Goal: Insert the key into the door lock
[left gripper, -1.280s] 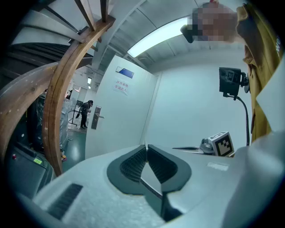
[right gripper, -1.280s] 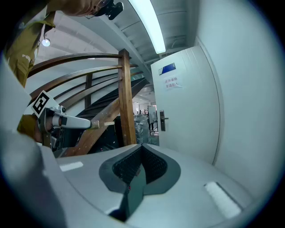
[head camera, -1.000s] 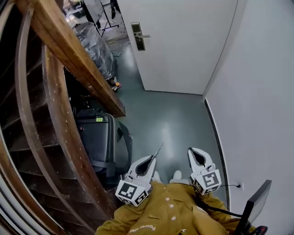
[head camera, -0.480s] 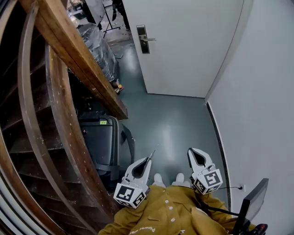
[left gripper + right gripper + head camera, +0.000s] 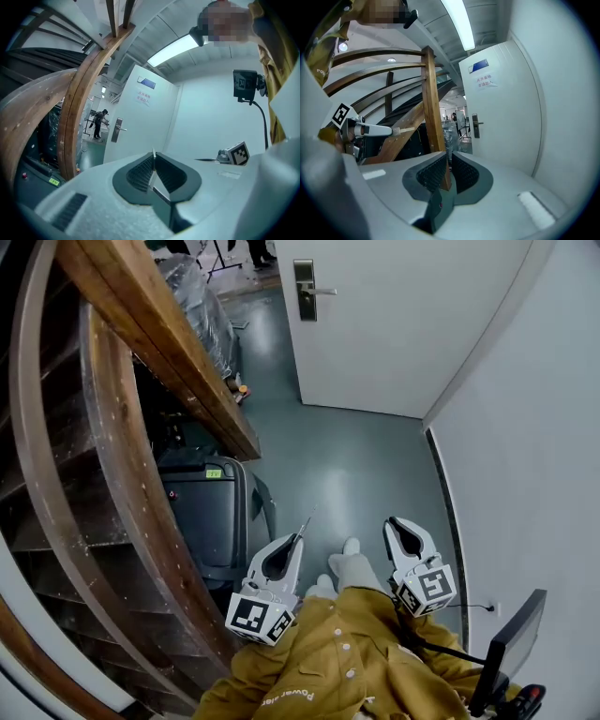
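Observation:
The white door (image 5: 394, 324) stands ahead, with a brass lock plate and lever handle (image 5: 305, 289) on its left edge. In the left gripper view the lock plate (image 5: 116, 130) is still far off. My left gripper (image 5: 294, 542) is shut on a thin metal key (image 5: 303, 525), whose blade pokes out toward the door. The key (image 5: 153, 153) stands edge-on between the left gripper's (image 5: 153, 162) pads. My right gripper (image 5: 403, 525) is held beside it on the right. The right gripper's (image 5: 449, 158) jaws are opening, a narrow gap with nothing between them. It sees the left gripper (image 5: 370, 130) and the lock plate (image 5: 475, 125).
A wooden staircase with a curved handrail (image 5: 141, 324) fills the left side. A black suitcase (image 5: 202, 512) stands under it. A white wall (image 5: 525, 446) closes the right side. The grey floor (image 5: 356, 474) runs to the door. A black panel (image 5: 511, 648) sits low right.
The person has stepped toward the door, and a white shoe now shows ahead. Both grippers moved forward with the body; the key stays in the left gripper.

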`<state>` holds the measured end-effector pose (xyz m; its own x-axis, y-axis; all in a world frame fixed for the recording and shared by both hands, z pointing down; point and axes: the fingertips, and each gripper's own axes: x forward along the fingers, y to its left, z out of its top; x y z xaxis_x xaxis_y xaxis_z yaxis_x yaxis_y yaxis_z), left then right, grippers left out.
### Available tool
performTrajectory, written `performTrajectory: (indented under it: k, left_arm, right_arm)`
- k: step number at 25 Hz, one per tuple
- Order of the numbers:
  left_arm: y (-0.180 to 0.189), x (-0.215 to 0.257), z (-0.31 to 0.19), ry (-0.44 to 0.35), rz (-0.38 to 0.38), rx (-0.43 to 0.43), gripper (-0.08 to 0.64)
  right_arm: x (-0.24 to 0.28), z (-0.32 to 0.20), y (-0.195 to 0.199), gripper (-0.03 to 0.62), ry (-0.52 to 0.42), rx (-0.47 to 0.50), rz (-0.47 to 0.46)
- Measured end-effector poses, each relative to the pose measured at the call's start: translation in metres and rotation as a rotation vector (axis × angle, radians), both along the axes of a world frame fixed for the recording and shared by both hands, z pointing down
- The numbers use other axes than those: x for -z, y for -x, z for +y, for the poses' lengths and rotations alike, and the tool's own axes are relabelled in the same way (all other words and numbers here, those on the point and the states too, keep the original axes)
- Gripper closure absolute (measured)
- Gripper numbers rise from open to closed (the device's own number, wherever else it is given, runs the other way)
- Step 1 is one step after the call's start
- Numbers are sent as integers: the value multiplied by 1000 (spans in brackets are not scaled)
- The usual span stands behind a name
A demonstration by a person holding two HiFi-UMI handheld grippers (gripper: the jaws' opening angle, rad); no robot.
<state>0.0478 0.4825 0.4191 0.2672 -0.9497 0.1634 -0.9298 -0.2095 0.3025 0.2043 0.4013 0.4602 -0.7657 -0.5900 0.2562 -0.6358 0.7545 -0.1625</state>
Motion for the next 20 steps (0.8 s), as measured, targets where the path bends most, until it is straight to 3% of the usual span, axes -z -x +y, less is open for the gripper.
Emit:
performTrajectory:
  k: [6,14,20]
  left_arm:
    - [37,0,-82,-26,-24,-13,535]
    - [87,-12,-222,32,-36,19,535]
    - [118,-5,-316,38,-13,62,534]
  right_arm:
    - [-4,-76,34,554,-25,-15,3]
    - [-15,-228,71,568,12,-5,11]
    - [3,-321,114,561,-17,71,-3]
